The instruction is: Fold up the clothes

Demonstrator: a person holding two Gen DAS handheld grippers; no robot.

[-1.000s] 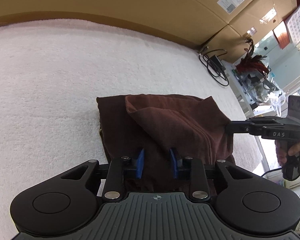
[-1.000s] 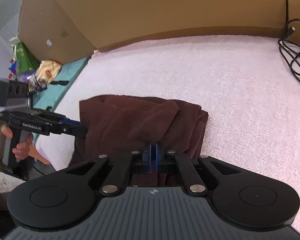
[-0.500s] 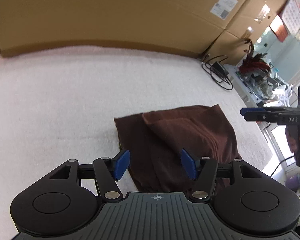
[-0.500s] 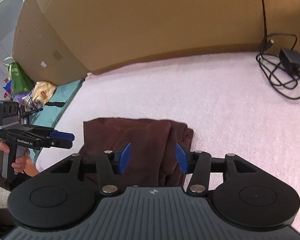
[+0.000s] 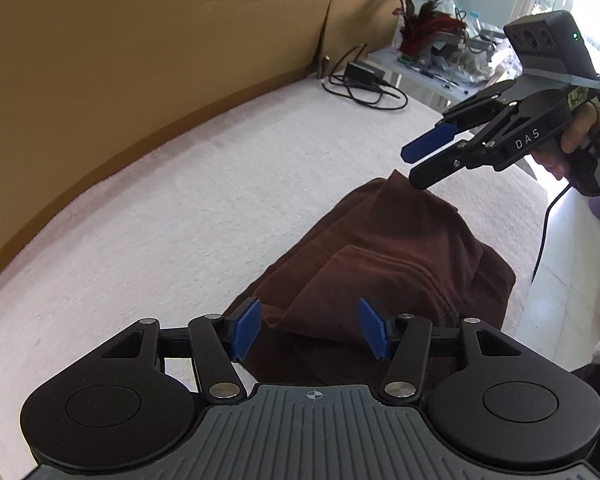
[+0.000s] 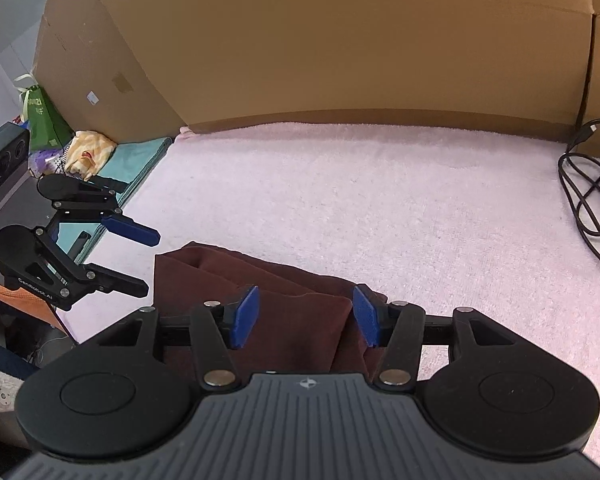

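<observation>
A dark brown garment (image 5: 400, 248) lies folded into a thick bundle on the white fleece surface (image 5: 188, 200). My left gripper (image 5: 308, 332) hovers above its near edge. Its blue pads (image 5: 246, 334) stand apart and clear of the cloth, and the jaws are closing a little. In the right wrist view the garment (image 6: 284, 276) lies under my right gripper (image 6: 306, 316), whose jaws are opening with no cloth pinched. Each gripper shows in the other's view: the right one (image 5: 414, 166) above the bundle's far corner, the left one (image 6: 148, 262) beside its left edge, on its side.
Tall cardboard boxes (image 6: 340, 48) wall off the far edge of the surface. A black charger with coiled cable (image 5: 364, 84) lies at the back corner. A cluttered side table (image 5: 440, 64) stands beyond it. A teal cloth (image 6: 136, 160) and bags (image 6: 40, 120) sit off the left side.
Both grippers have let go of the brown garment, spread their jaws and lifted off it. The left one rolled over. The garment now lies as a flatter folded bundle.
</observation>
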